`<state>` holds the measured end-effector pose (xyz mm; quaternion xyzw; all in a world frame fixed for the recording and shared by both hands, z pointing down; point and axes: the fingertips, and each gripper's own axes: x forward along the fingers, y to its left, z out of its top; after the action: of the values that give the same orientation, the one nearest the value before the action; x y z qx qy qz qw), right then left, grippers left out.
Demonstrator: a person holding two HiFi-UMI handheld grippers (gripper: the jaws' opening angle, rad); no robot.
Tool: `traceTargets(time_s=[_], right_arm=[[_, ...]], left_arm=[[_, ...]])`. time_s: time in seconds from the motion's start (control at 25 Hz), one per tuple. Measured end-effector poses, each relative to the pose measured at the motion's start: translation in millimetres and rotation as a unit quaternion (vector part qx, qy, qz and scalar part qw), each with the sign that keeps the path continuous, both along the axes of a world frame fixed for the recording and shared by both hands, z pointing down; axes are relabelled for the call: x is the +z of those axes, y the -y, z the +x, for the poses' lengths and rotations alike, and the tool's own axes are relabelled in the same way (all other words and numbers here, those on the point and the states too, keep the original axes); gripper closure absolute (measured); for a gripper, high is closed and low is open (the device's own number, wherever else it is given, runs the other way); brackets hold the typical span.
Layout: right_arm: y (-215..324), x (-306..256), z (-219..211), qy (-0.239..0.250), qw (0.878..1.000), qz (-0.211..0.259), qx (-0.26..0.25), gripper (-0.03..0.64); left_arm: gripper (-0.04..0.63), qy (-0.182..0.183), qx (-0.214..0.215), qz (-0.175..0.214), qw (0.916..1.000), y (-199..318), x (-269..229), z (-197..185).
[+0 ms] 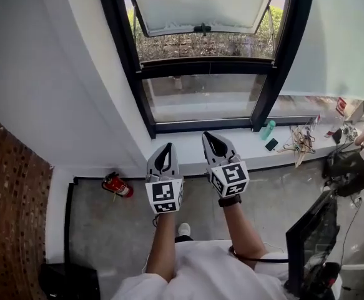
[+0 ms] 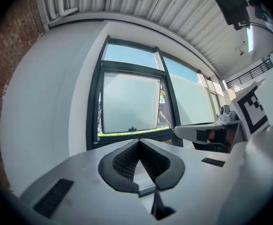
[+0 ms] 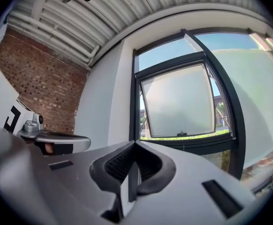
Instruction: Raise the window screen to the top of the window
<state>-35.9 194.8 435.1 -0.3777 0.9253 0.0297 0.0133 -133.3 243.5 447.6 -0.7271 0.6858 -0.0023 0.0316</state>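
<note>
A black-framed window (image 1: 127, 61) stands ahead of me. Its upper part holds a pale frosted panel (image 1: 200, 2) with a small black handle (image 1: 201, 28) at the middle of its lower edge. The same panel (image 2: 129, 102) shows in the left gripper view, and the panel (image 3: 178, 102) also in the right gripper view. My left gripper (image 1: 167, 146) is shut and empty, well short of the window. My right gripper (image 1: 208, 135) is beside it, also shut with nothing held. Both point level at the window, left gripper (image 2: 138, 140) and right gripper (image 3: 133, 143) alike.
The white sill (image 1: 188, 152) carries a green bottle (image 1: 267, 130), a phone (image 1: 271, 144) and tangled cables (image 1: 302, 139). A red fire extinguisher (image 1: 117, 185) lies on the floor at the left. A brick wall (image 1: 13, 199) is on the left, a dark monitor (image 1: 313, 236) on the right.
</note>
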Motion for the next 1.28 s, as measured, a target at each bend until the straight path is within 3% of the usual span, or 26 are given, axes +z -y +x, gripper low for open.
traceTargets(time_s=[0.08, 0.24, 0.44, 0.64, 0.84, 0.96, 1.08, 1.28], right_arm=[[26, -8, -9, -0.002, 1.0, 0.011, 0.015, 0.615], [73, 5, -5, -0.024, 0.999, -0.004, 0.047, 0.615], [162, 18, 28, -0.023, 0.997, -0.014, 0.077, 0.615], [270, 21, 36, -0.014, 0.999, -0.009, 0.048, 0.615], [378, -12, 50, 0.003, 1.0, 0.014, 0.018, 0.615], [418, -7, 59, 0.021, 0.999, -0.007, 0.023, 0.615], [440, 25, 52, 0.014, 0.998, -0.05, 0.019, 0.615], [451, 51, 28, -0.002, 0.997, -0.074, 0.015, 0.615]], left_arm=[[0.595, 0.004, 0.019, 0.005, 0.9998, 33, -4, -14], [0.595, 0.001, 0.048, -0.02, 0.9987, 91, 17, -25], [0.595, 0.003, 0.079, -0.015, 0.9968, 188, 19, 4], [0.595, 0.0, 0.074, -0.026, 0.9969, 300, 36, 31], [0.595, 0.046, 0.063, -0.009, 0.9969, 386, 8, 56], [0.595, 0.081, 0.054, -0.018, 0.9951, 412, 4, 56], [0.595, 0.116, 0.059, -0.038, 0.9907, 431, 15, 52], [0.595, 0.126, 0.064, -0.06, 0.9882, 464, 31, 33]])
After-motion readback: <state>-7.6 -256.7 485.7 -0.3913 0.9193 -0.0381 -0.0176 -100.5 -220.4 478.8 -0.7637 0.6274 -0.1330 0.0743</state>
